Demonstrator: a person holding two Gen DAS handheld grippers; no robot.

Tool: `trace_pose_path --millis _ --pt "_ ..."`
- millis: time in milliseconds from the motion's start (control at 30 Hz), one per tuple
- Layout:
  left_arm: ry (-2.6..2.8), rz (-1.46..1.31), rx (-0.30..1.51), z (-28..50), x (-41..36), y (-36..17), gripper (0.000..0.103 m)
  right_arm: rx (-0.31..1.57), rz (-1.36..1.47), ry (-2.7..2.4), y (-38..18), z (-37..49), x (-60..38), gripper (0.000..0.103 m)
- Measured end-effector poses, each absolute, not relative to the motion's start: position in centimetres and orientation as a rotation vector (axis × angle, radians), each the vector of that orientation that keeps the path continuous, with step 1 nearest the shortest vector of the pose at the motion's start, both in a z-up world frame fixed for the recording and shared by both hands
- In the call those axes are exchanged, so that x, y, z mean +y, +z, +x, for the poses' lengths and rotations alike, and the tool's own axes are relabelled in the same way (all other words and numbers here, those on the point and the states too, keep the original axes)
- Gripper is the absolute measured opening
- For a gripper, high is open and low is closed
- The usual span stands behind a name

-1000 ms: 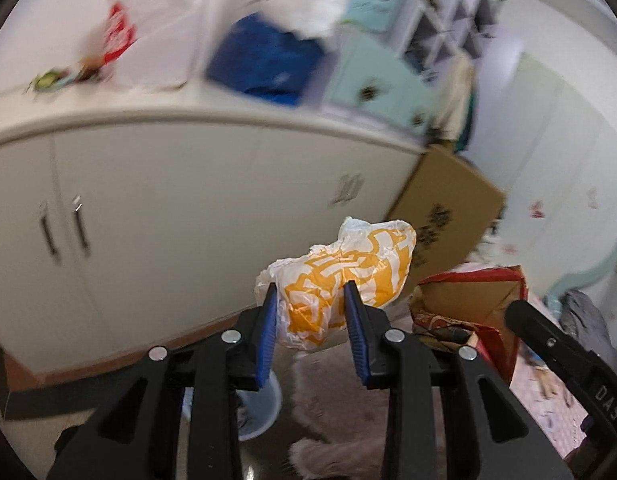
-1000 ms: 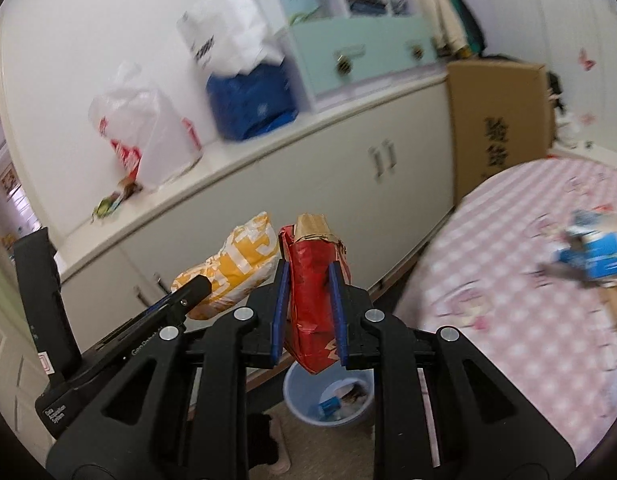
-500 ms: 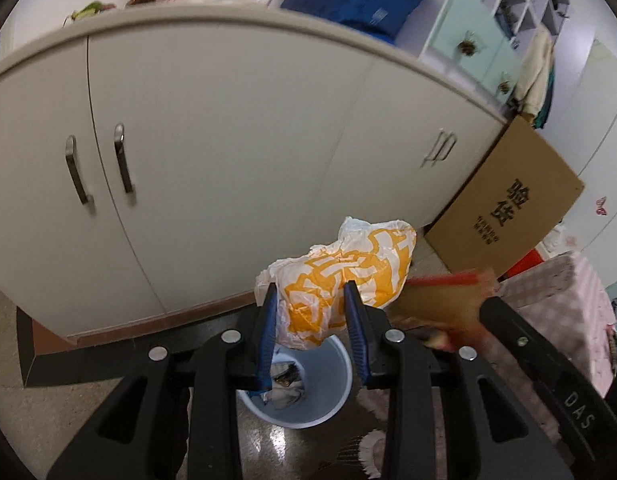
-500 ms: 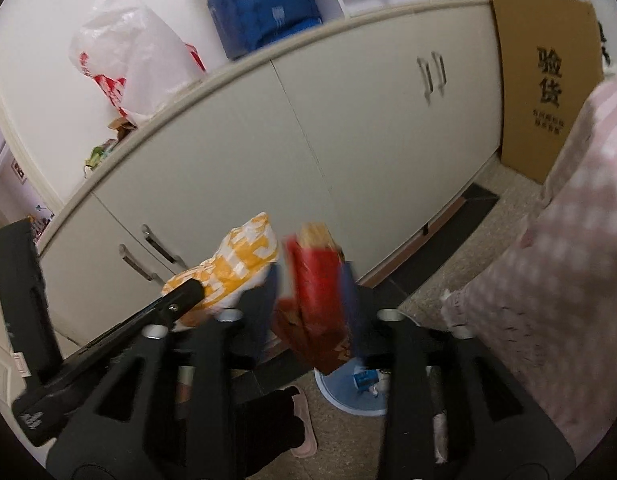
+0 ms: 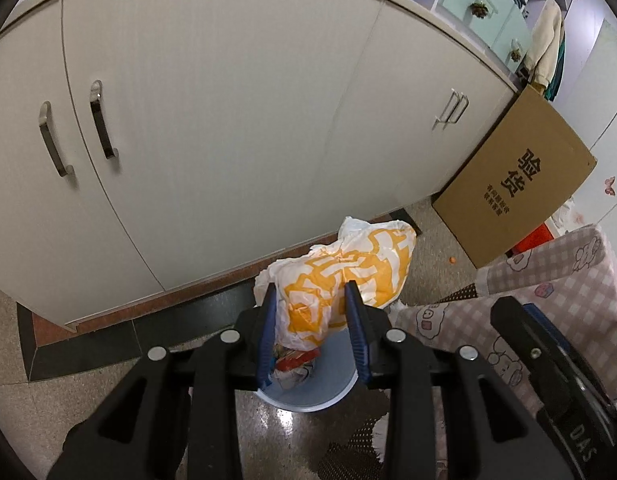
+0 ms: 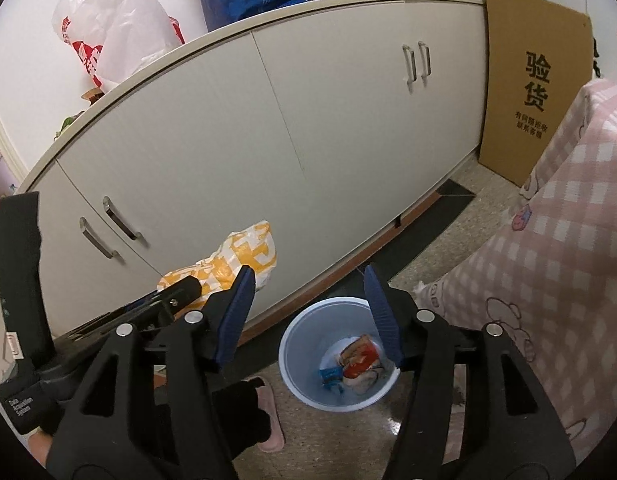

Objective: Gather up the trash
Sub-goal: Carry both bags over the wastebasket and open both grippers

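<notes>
Bin (image 6: 304,376) floor partly hidden behind right gripper (image 6: 308,312); contents crumpled, red packet (image 6: 358,358) legible among them. Right gripper jaws just opened, nothing between. Left gripper (image 5: 312,324) clenched on crinkled yellow-and-white plastic bag (image 5: 348,268) above bin. Cabinet (image 5: 228,100), cardboard sheet (image 5: 516,184), checked cloth (image 6: 548,260) around.

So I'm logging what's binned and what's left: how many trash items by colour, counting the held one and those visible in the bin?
Yellow-and-white bag, held by left tool: 1
Red packet in blue bin: 1
Blue wrapper in bin: 1
Total: 3
</notes>
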State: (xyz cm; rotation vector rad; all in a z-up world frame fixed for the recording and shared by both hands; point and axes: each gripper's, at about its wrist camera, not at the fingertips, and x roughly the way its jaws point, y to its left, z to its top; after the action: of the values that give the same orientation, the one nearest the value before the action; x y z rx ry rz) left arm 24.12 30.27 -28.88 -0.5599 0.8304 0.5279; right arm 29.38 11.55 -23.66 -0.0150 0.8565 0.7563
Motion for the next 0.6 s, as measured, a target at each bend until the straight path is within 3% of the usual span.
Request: trace_pose_path --millis 500,567,600 --pt "0.498 -0.551 0.853 25.7 29.7 -29.4 0.034 0.791 -0.037 0.708 -23.4 29.2 10.7 0.062" --pt "0.494 -0.552 0.851 26.0 29.6 -29.4 0.038 0.781 -0.031 0.706 -23.3 29.2 10.6 0.062" --pt "0.486 -0.556 0.852 26.1 29.7 -29.5 0.049 0.777 -0.029 0.706 -23.3 29.2 10.5 0.062"
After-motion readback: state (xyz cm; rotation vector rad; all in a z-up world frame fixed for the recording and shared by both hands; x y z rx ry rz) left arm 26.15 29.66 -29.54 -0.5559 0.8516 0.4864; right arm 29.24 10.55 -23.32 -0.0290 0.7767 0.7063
